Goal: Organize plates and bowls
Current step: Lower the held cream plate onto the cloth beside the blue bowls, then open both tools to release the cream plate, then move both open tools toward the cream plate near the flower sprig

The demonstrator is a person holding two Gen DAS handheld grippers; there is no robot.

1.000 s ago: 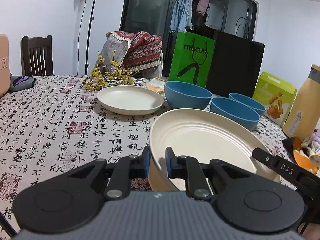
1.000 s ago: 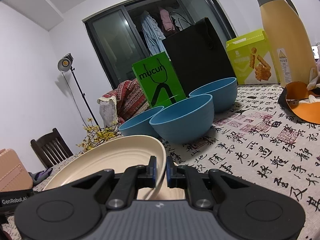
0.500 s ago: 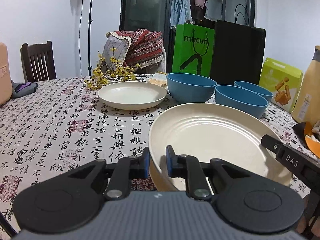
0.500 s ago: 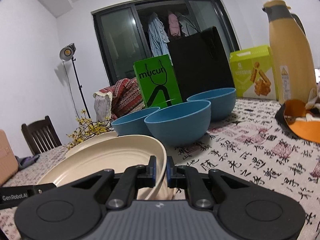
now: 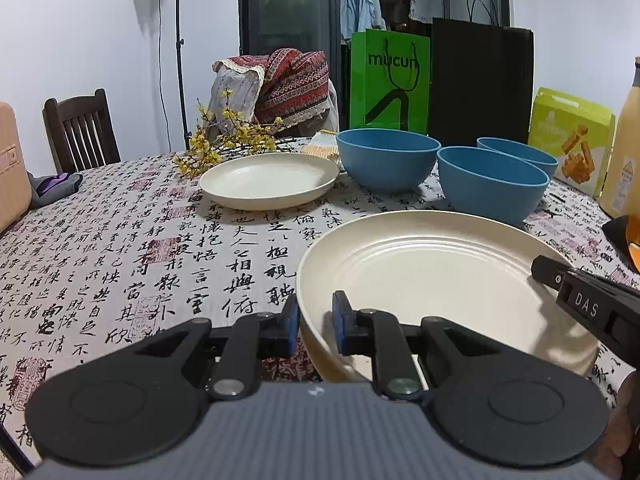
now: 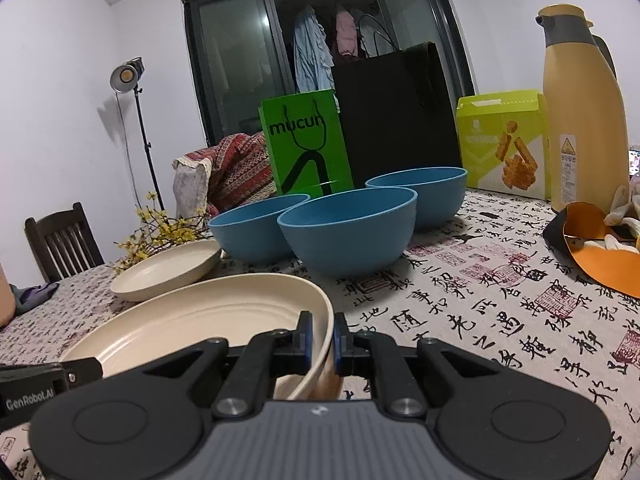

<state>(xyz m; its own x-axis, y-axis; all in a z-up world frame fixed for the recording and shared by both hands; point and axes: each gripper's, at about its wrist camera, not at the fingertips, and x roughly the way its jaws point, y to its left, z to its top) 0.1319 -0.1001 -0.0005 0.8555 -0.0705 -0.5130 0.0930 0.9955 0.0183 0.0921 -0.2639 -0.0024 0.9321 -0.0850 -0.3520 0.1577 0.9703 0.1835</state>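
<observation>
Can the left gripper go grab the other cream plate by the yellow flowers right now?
Probably not yet: the left gripper is shut on the near plate. The path to the far plate over the tablecloth looks open.

Cream plates, blue bowls

The green bag reads "mucun", the right claw "DAS", the left claw "GenRobot.AI".
</observation>
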